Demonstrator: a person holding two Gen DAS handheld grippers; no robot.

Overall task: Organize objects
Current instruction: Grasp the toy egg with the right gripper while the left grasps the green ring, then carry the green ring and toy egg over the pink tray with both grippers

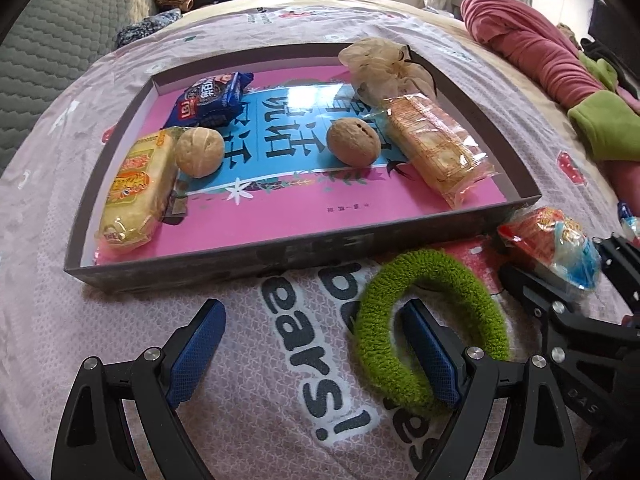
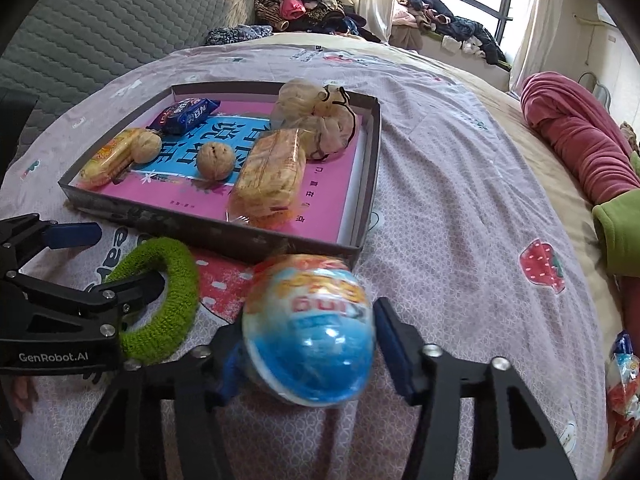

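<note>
Partly completed sorting. The tray (image 1: pixel 460 88) ahead of both sets of fingers already holds two walnuts, three snack packets and a gauze pouch. The left gripper (image 1: pixel 316 344) is spread wide, gripping nothing; one finger stands inside the green hair ring (image 1: pixel 460 276), which lies on the bedspread (image 2: pixel 460 200) outside the tray. The right gripper (image 2: pixel 306 344) has the egg-shaped capsule (image 2: pixel 308 332) between its pads, apparently held, short of the tray. Both items remain to be placed.

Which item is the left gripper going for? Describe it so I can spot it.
Find the shallow tray on the bed. Just in front of its near wall lies a fuzzy green ring, with one finger of the open left gripper poked through its hole. Nothing else nearby is green or ring-shaped.
</note>
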